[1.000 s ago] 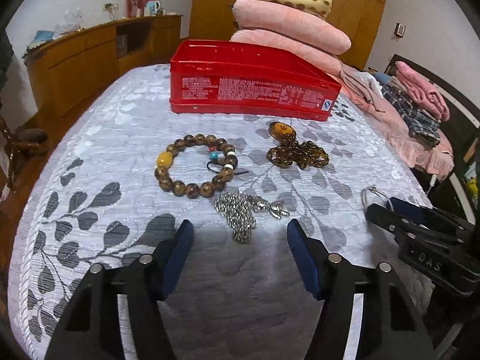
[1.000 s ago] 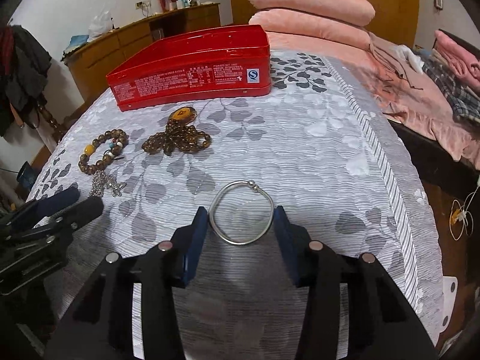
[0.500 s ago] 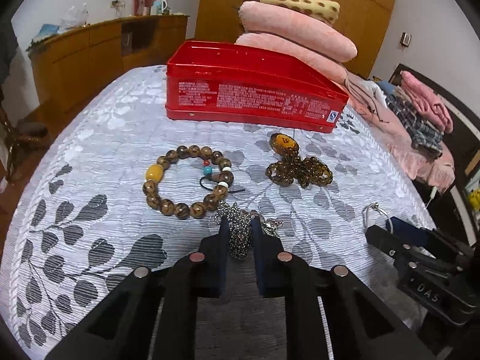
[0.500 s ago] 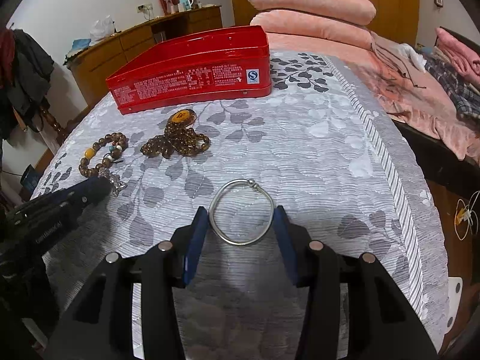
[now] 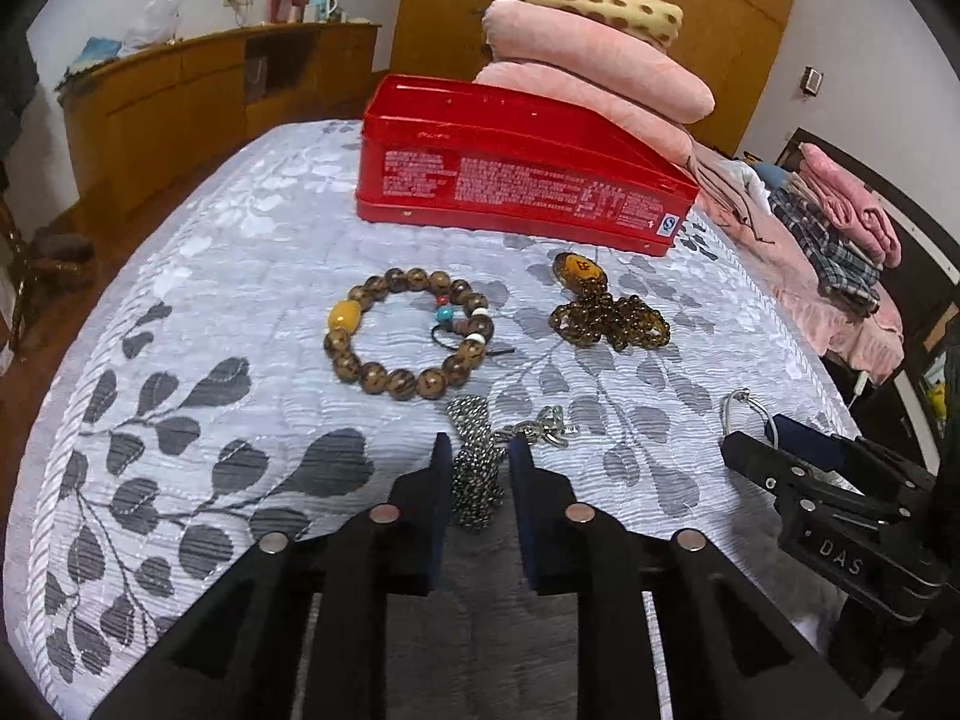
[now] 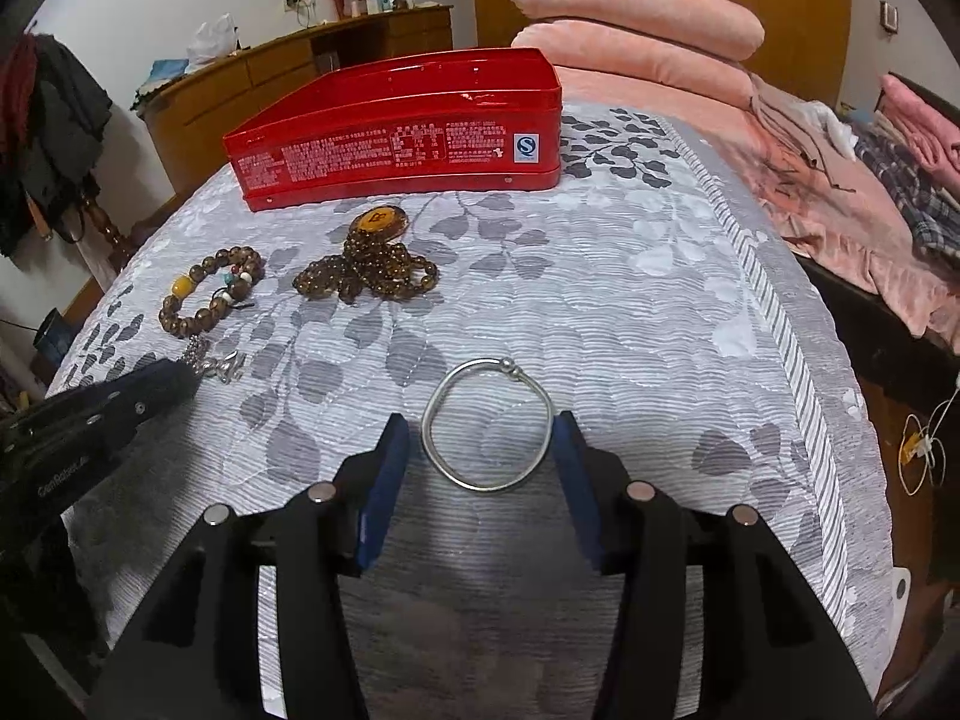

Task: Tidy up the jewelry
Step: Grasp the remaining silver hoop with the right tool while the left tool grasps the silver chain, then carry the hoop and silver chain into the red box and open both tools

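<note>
While the left gripper pinches the heaped silver chain on the bedspread, the right gripper stands spread around the silver bangle. Risk: loose chain loops snagging the bead bracelet short of the red tin.

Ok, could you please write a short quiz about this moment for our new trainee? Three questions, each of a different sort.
1. True or false: the left gripper is closed on the silver chain.
2. Which item lies between the fingers of the right gripper? A) bead bracelet B) silver bangle C) amber necklace
3. Fill in: the red tin stands on the ____ bedspread.

Key: 1 true; 2 B; 3 grey leaf-patterned.
</note>
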`<state>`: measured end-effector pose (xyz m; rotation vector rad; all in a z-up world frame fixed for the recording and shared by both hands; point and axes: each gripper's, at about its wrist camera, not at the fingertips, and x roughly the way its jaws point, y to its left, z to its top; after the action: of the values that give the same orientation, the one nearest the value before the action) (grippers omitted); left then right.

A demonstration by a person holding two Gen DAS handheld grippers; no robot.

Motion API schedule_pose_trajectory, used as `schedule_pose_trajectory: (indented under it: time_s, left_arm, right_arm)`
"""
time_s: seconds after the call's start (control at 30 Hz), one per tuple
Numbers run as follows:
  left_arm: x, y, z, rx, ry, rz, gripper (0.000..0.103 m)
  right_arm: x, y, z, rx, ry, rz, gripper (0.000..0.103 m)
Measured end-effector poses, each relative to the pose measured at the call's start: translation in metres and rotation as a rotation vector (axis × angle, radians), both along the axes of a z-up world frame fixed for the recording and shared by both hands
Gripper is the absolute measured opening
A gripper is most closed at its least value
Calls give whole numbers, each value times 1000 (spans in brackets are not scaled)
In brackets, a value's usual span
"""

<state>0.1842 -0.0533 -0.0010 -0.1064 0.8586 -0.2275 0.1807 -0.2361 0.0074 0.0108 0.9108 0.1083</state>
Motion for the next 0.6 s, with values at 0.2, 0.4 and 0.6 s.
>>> schedule_pose_trajectory:
  time_s: [0.2,0.4,0.6]
  left_arm:
    - [0,-2,0,21,-17,-5,15]
    - [-6,4,7,-15,-30,-9,13]
    - [-13,6,22,-17,-78,-16,13]
  right_arm:
    - [0,1,0,-13,-3,-6,44]
    - [-8,12,12,-13,-22,24,44]
    - [-12,24,25,-28,-45,50,44]
